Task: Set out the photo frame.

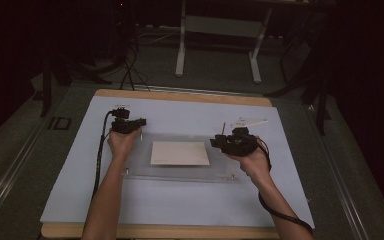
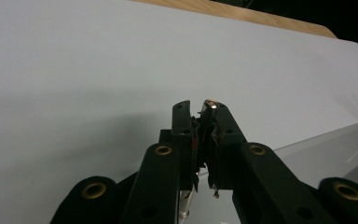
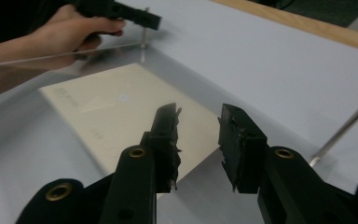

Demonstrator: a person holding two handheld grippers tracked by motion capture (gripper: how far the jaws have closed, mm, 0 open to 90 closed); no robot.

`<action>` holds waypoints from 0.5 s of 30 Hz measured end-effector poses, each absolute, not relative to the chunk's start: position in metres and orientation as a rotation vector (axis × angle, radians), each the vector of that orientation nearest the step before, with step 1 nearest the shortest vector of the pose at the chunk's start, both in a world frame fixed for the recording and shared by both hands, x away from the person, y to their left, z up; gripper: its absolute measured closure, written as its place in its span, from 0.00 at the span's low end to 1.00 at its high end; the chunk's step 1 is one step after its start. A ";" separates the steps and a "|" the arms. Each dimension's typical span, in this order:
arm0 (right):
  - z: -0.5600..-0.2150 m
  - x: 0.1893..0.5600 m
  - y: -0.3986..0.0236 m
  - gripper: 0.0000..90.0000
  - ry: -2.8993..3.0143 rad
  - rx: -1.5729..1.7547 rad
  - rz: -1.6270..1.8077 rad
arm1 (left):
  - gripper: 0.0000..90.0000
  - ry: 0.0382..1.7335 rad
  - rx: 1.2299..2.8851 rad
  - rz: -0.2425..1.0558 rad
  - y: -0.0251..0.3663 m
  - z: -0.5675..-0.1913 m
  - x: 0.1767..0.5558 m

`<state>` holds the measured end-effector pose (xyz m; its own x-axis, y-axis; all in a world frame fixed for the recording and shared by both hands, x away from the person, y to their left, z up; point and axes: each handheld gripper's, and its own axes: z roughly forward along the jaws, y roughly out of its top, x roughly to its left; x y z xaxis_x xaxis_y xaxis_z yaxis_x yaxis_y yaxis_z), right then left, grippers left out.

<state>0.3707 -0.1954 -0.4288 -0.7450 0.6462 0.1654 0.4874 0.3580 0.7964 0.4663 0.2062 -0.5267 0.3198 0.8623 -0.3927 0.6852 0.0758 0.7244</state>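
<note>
A clear acrylic plate lies on the pale blue mat, with a cream card at its middle. My left gripper is at the plate's far left corner, shut on the top of a thin metal post. In the left gripper view, the post's tip shows between the closed jaws of my left gripper. My right gripper hovers over the plate's far right corner, beside a second metal post. In its own view my right gripper is open with nothing between the jaws, above the card.
A white triangular piece lies on the mat beyond the right gripper. The wooden table edge runs along the far side. In the right gripper view, the second post stands right of the jaws, and the other hand with the left gripper is at top left.
</note>
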 end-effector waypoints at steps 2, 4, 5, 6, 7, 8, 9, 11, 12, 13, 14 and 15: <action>-0.428 0.366 -0.196 0.75 2.447 1.016 1.341 | 0.92 1.420 1.659 0.239 0.206 -0.527 0.466; -0.427 0.361 -0.195 0.76 2.462 1.004 1.355 | 0.92 1.421 1.656 0.235 0.206 -0.527 0.467; -0.427 0.358 -0.195 0.78 2.471 0.997 1.365 | 0.92 1.421 1.655 0.235 0.206 -0.527 0.467; -0.426 0.356 -0.195 0.80 2.481 0.986 1.371 | 0.92 1.422 1.654 0.234 0.206 -0.527 0.467; -0.426 0.353 -0.194 0.84 2.494 0.972 1.384 | 0.92 1.422 1.654 0.232 0.206 -0.527 0.467; -0.425 0.350 -0.193 0.86 2.512 0.947 1.399 | 0.92 1.422 1.654 0.232 0.206 -0.527 0.467; -0.424 0.347 -0.192 0.90 2.529 0.923 1.407 | 0.92 1.423 1.654 0.232 0.206 -0.527 0.467; -0.423 0.341 -0.189 0.96 2.542 0.889 1.400 | 0.92 1.425 1.652 0.231 0.206 -0.527 0.467; -0.422 0.338 -0.187 0.99 2.549 0.870 1.395 | 0.92 1.426 1.653 0.230 0.206 -0.527 0.467; -0.421 0.334 -0.185 1.00 2.553 0.853 1.393 | 0.92 1.427 1.651 0.230 0.206 -0.527 0.467; -0.420 0.331 -0.183 1.00 2.552 0.831 1.395 | 0.92 1.428 1.651 0.230 0.206 -0.527 0.467; -0.419 0.327 -0.182 1.00 2.552 0.818 1.394 | 0.92 1.428 1.650 0.228 0.206 -0.527 0.467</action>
<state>0.3274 -0.1815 -0.4194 -0.8467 0.5113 0.1471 0.4001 0.4295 0.8096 0.4672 0.2060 -0.5270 0.3117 0.8596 -0.4049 0.6908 0.0876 0.7177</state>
